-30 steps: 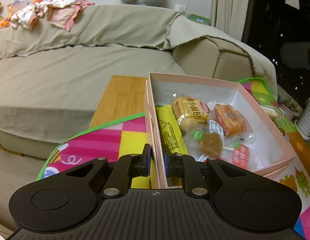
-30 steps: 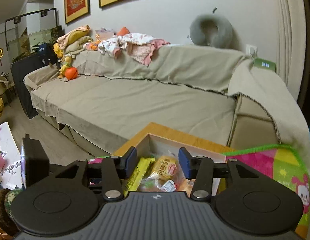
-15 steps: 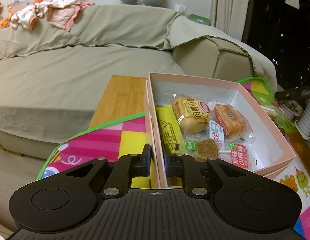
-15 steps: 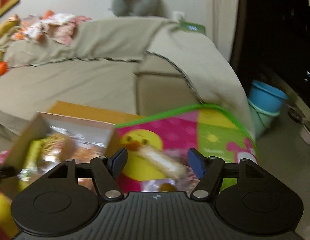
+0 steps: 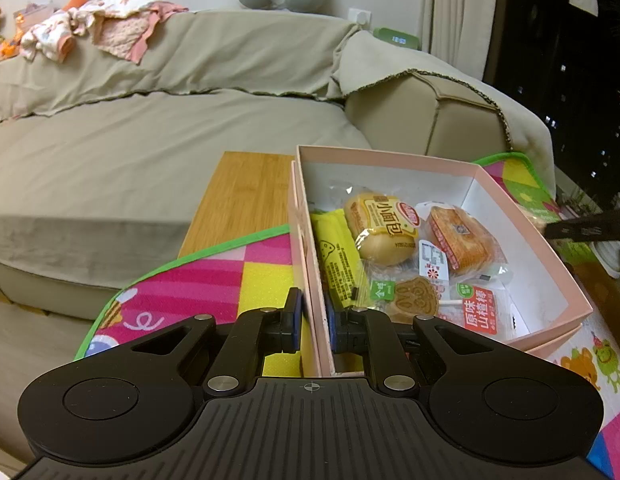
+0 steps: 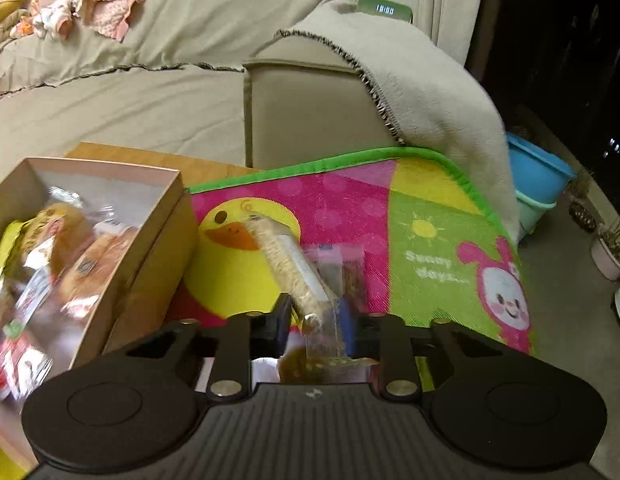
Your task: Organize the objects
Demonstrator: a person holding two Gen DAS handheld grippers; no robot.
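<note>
Box's right half (image 5: 529, 280) lies bare; snacks (image 5: 383, 228) crowd its left.

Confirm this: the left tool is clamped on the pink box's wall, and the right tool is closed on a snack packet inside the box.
Not quite. The left tool does clamp the pink box wall, but the right tool is closed on a snack packet outside the box, on the colourful mat beside it, as the right wrist view shows.

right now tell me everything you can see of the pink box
The pink box is a shallow rectangular cardboard tray, open on top, pale pink outside and white inside, sitting level on the colourful play mat with its far end over a wooden table. It seems to nest in a second pink layer, perhaps its lid. Wrapped snacks fill the left part; the right floor is bare. The left gripper clamps its near-left wall.
</note>
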